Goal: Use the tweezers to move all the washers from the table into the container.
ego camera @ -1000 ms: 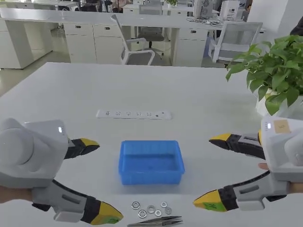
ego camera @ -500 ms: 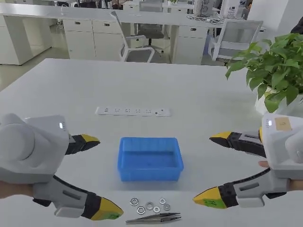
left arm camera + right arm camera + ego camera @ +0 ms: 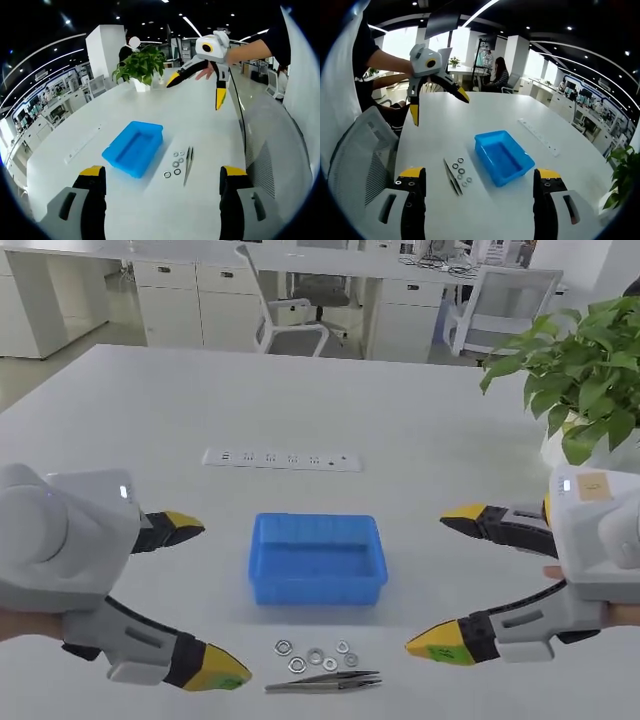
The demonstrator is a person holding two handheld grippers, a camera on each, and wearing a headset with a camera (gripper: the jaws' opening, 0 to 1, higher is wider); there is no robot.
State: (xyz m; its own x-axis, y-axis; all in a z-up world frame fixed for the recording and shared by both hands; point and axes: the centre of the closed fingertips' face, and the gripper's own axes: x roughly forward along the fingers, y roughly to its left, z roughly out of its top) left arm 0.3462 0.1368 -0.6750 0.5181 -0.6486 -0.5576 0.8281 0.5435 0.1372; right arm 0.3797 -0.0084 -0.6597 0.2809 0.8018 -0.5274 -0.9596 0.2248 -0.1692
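Washers point(image 3: 316, 655) unmoved, small silvery rings beside tweezers point(image 3: 323, 682), left claw point(image 3: 218, 604) and right claw point(image 3: 430, 582) apart

A white table point(image 3: 420, 440) holds six washers point(image 3: 316, 655), one tweezers point(image 3: 322, 681), one blue container point(image 3: 316, 593), one power strip point(image 3: 282, 459), one potted plant point(image 3: 585, 370), with one left gripper point(image 3: 218, 604) and one right gripper point(image 3: 430, 582).

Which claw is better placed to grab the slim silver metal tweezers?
Left, probably: the open left claw has its lower tip almost beside the tweezers; the right claw hangs slightly farther off.
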